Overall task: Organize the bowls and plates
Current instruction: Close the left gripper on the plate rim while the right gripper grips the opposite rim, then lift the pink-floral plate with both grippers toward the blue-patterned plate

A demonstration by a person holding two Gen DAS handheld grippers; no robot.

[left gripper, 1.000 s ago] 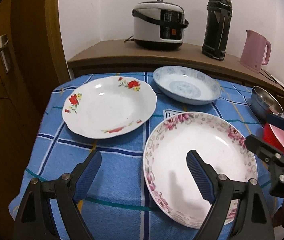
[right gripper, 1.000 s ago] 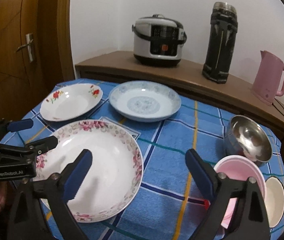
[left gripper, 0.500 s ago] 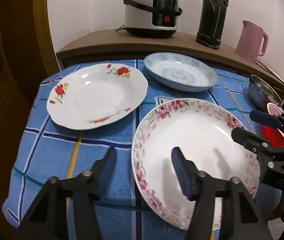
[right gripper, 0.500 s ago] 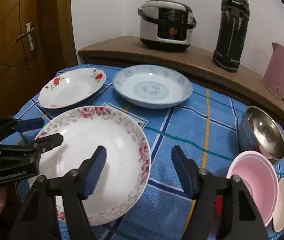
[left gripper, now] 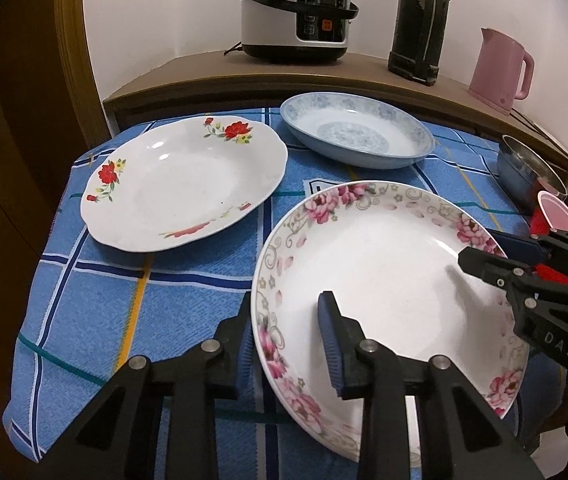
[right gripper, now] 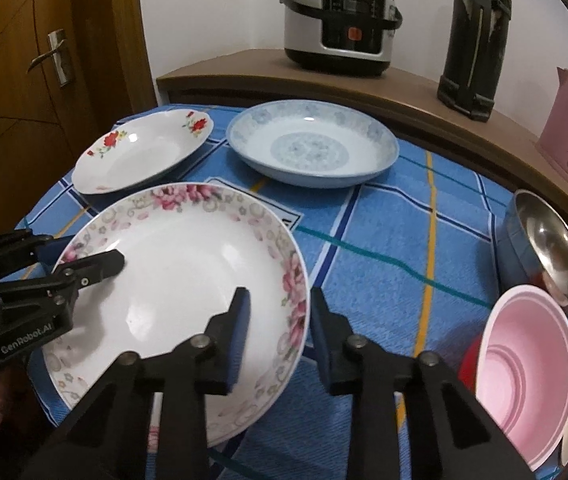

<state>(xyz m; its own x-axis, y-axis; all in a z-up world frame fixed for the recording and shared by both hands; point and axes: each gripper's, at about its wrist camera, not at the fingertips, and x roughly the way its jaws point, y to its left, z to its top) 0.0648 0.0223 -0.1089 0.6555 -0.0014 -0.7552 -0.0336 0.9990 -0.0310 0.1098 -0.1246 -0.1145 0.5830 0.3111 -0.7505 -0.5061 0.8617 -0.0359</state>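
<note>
On the blue checked tablecloth (left gripper: pixel 96 312) sit three plates; both grippers, left (left gripper: pixel 289 340) and right (right gripper: pixel 277 330), have just closed onto the pink-flowered plate (left gripper: pixel 384 264) rim.

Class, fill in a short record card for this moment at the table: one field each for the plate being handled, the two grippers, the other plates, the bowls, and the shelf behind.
Plate handled: pink-flowered plate, nearest the cameras, on the blue checked cloth
Left gripper: jaws just closed in, astride the plate's left rim
Right gripper: jaws just closed in, astride the plate's right rim
Other plates: red-flowered plate; blue plate behind
Bowls: steel bowl, pink bowl, at the right
Shelf: rice cooker, dark flask, pink kettle
</note>
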